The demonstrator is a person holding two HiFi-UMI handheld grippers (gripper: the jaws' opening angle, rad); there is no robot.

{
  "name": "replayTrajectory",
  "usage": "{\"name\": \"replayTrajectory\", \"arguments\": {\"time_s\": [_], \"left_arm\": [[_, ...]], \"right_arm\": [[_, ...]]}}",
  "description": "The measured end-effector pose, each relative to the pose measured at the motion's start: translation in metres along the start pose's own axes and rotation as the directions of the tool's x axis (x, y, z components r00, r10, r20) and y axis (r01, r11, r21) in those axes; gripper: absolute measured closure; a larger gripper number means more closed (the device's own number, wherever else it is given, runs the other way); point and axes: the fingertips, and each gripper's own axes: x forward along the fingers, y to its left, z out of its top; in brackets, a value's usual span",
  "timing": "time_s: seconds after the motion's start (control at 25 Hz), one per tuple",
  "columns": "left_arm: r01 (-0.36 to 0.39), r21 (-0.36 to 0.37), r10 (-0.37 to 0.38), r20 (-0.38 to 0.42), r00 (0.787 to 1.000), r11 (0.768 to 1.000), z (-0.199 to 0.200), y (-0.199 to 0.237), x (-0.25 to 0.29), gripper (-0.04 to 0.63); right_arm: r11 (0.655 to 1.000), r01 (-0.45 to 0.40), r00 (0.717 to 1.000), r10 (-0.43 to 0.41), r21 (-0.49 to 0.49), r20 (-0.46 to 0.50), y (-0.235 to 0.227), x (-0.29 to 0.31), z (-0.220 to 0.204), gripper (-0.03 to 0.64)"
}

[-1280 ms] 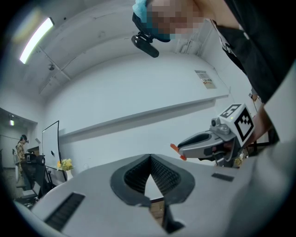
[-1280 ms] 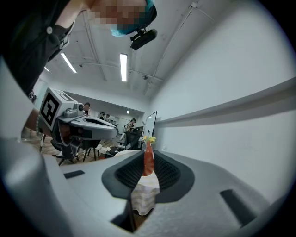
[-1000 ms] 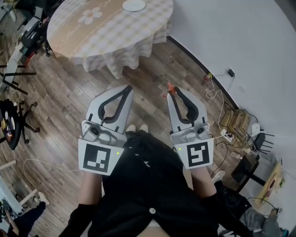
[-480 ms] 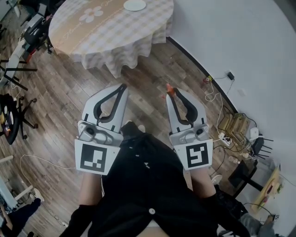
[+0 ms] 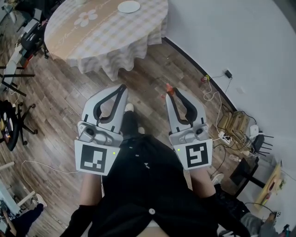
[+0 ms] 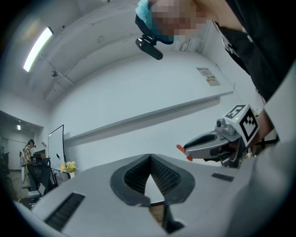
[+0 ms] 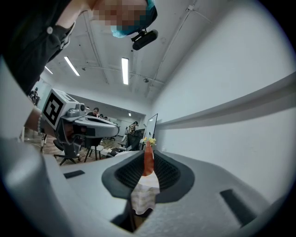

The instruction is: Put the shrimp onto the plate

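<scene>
Shrimp (image 7: 148,159): held it pinched at the very tips of the right gripper (image 5: 173,93), jaws clamped on it, above the wooden floor (image 5: 69,102) and well apart from the plate (image 5: 128,6) on the far side of the round table (image 5: 92,34); held the left gripper (image 5: 122,88) alongside, jaws together and empty. Judged the hold thin, so risked dropping the shrimp to the floor through any jolt, swing or slackened squeeze. Risked also missing or knocking the plate by releasing too early or coming in too low.
</scene>
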Motion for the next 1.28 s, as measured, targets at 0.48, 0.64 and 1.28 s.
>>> {"name": "replayTrajectory", "arguments": {"time_s": [0.48,0.64,1.28], "left_arm": [[0.032,0.006,-0.032,0.019,0.999,0.999,-0.008,0.027,0.038,0.594],[0.047,0.001,-0.047,0.024,0.999,0.999,-0.01,0.04,0.057,0.594],[0.101,0.009,-0.101,0.058,0.993,0.995,-0.02,0.103,0.115,0.594]], "right_arm": [[0.999,0.032,0.999,-0.031,-0.009,0.007,-0.025,0.041,0.003,0.568],[0.999,0.038,0.999,-0.038,-0.006,-0.005,-0.035,0.059,0.0,0.568],[0.996,0.085,0.996,-0.085,-0.02,-0.022,-0.065,0.132,0.003,0.568]]}}
